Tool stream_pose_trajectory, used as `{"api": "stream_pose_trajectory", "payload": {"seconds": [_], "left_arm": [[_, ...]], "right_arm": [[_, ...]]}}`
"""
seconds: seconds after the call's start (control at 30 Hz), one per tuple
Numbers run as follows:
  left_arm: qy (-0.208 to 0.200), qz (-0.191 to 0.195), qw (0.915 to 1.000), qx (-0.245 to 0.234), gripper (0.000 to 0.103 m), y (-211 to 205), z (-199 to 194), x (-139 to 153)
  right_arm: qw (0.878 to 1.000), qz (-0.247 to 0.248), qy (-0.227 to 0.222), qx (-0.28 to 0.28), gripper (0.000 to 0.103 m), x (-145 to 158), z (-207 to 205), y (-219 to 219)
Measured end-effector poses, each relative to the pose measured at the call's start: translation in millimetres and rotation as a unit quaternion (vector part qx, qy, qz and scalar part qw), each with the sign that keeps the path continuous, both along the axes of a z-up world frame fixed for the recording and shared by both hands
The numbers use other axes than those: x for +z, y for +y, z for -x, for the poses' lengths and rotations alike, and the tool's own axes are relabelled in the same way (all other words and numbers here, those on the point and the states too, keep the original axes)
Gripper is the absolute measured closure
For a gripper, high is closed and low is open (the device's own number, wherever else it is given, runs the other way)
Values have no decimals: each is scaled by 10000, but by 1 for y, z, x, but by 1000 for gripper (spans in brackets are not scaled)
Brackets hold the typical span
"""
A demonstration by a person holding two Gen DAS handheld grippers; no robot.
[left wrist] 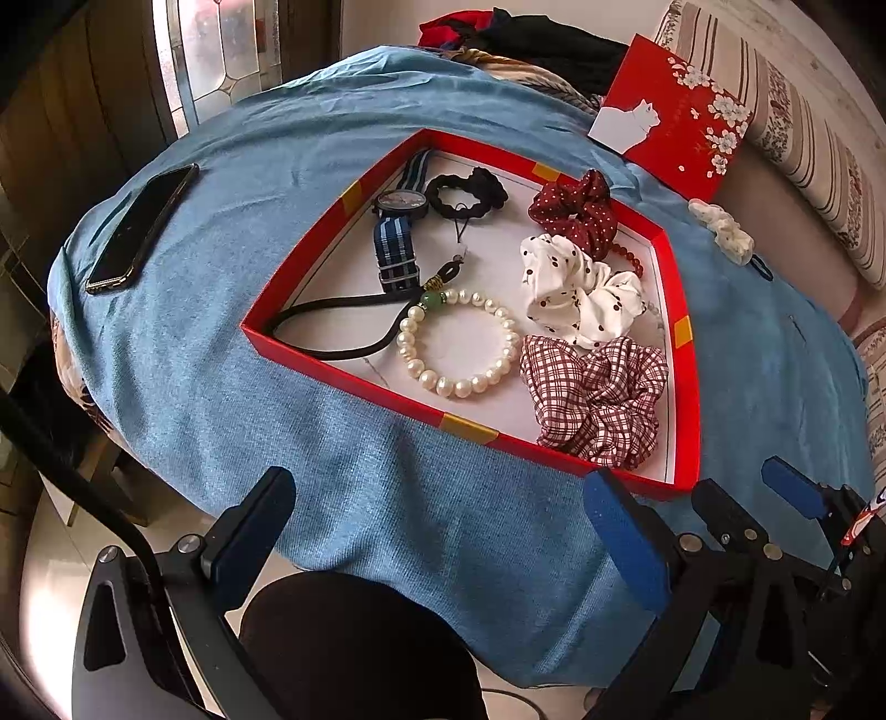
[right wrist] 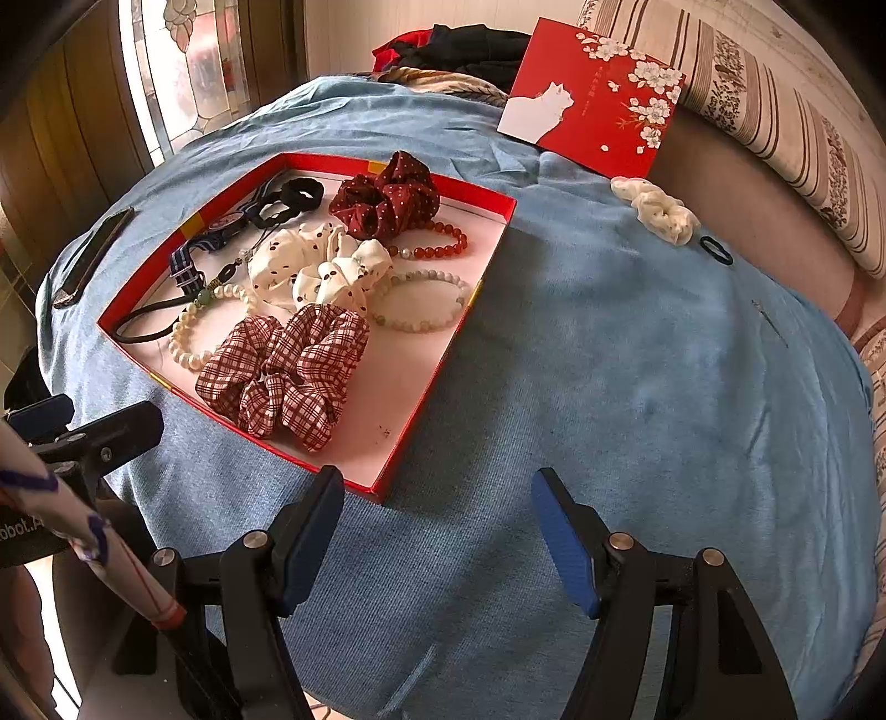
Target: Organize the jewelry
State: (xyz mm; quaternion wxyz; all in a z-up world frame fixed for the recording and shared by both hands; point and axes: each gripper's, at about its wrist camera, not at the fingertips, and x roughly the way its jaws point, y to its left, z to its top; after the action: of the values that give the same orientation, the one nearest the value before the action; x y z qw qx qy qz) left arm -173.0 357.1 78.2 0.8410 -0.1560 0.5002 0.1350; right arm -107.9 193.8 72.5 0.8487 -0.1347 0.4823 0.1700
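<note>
A shallow red box (left wrist: 332,366) lies on the blue cloth. In it are a striped watch (left wrist: 400,206), a pearl bracelet (left wrist: 460,344), a plaid scrunchie (right wrist: 285,372), a white dotted scrunchie (right wrist: 318,267), a dark red scrunchie (right wrist: 387,195), red beads (right wrist: 443,245) and a pale bead bracelet (right wrist: 423,300). A white scrunchie (right wrist: 656,211) and a small dark hair tie (right wrist: 716,250) lie outside it, far right. My left gripper (left wrist: 437,490) hangs open over the cloth in front of the box. My right gripper (right wrist: 437,490) is open at the box's near right corner, holding nothing.
The red lid with a white cat (right wrist: 592,95) leans at the back right. A phone (left wrist: 141,230) lies on the cloth left of the box. Dark clothes (left wrist: 542,39) are piled behind. A striped cushion (right wrist: 786,111) borders the right side. Bare blue cloth (right wrist: 637,360) spreads right of the box.
</note>
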Motion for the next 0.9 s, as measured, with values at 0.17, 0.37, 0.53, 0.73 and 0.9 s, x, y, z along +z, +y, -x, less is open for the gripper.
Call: {"api": "stream_pose_trajectory", "payload": {"seconds": [0.17,0.37,0.53,0.73,0.9], "left_arm": [[22,-21,10000,-6,0,-1,-1,-1],[53,10,10000,11,0,0,-1,-3],[66,63,9999,57,0,4,-2,-4],[81,39,9999,121,0,7,0,-4],[70,20,9998,170,0,8,3,-1]], "right_arm": [[10000,0,2,-13,28,-2,0,0],[10000,-1,3,-18,28,-2,0,0],[10000,10,8,-18,28,-3,0,0],[10000,32,2,23,28,-5,1,1],[10000,42,-42,74,28,-4,3,2]]}}
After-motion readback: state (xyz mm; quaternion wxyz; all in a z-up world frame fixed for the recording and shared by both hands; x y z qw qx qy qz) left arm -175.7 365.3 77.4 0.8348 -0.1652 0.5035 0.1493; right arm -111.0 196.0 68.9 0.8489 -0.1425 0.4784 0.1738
